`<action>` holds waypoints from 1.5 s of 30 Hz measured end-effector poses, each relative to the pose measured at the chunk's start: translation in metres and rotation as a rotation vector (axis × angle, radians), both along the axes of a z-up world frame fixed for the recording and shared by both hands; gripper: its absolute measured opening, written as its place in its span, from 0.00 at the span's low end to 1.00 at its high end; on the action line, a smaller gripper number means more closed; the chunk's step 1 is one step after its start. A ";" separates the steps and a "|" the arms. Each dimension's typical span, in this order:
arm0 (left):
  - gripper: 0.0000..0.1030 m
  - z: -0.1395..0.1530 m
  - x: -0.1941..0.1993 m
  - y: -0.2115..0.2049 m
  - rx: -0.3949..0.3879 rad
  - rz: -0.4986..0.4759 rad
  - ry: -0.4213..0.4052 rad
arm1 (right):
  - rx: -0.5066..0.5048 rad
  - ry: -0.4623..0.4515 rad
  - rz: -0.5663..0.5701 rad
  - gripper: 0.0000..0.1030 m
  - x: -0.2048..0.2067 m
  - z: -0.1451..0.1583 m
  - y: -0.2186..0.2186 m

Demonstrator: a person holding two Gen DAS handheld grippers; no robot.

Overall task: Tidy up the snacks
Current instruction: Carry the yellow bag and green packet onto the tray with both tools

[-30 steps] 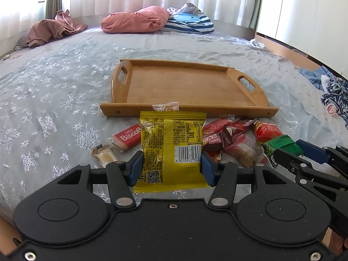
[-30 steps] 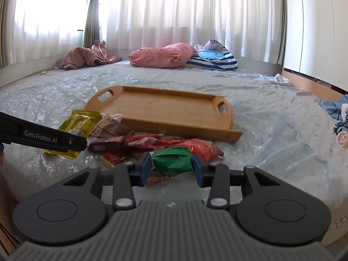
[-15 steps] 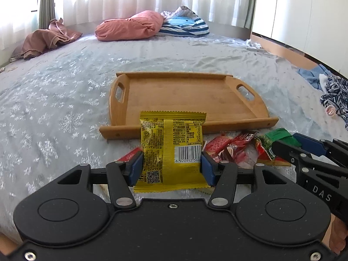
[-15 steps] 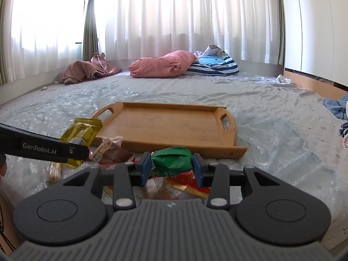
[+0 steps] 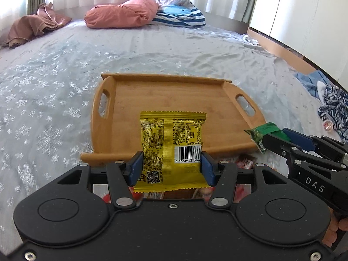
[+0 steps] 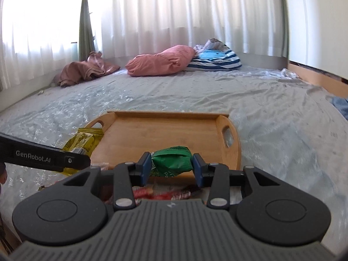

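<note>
You hold a snack in each hand-held gripper, both raised near the front edge of the wooden tray (image 5: 174, 100), which lies on the bed (image 5: 54, 69). Your left hand-held gripper (image 5: 171, 169) clamps a yellow snack packet (image 5: 173, 143); your right hand-held gripper (image 6: 171, 168) clamps a green snack packet (image 6: 171, 159). The tray's floor shows bare wood, so by the look of it nothing is sorted yet. Red-wrapped snacks (image 6: 161, 194) lie on the bed below the grippers, waiting. These two placements, then the rest, remain.
</note>
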State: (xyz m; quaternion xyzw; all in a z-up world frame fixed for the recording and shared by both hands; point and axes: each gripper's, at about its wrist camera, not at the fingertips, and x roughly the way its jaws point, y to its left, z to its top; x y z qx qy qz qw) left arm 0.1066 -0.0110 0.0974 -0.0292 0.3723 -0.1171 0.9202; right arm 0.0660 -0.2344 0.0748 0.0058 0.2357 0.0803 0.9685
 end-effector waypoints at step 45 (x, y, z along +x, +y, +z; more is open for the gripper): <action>0.52 -0.065 0.115 -0.042 0.148 0.034 0.118 | -0.004 0.261 0.014 0.44 0.124 -0.048 -0.001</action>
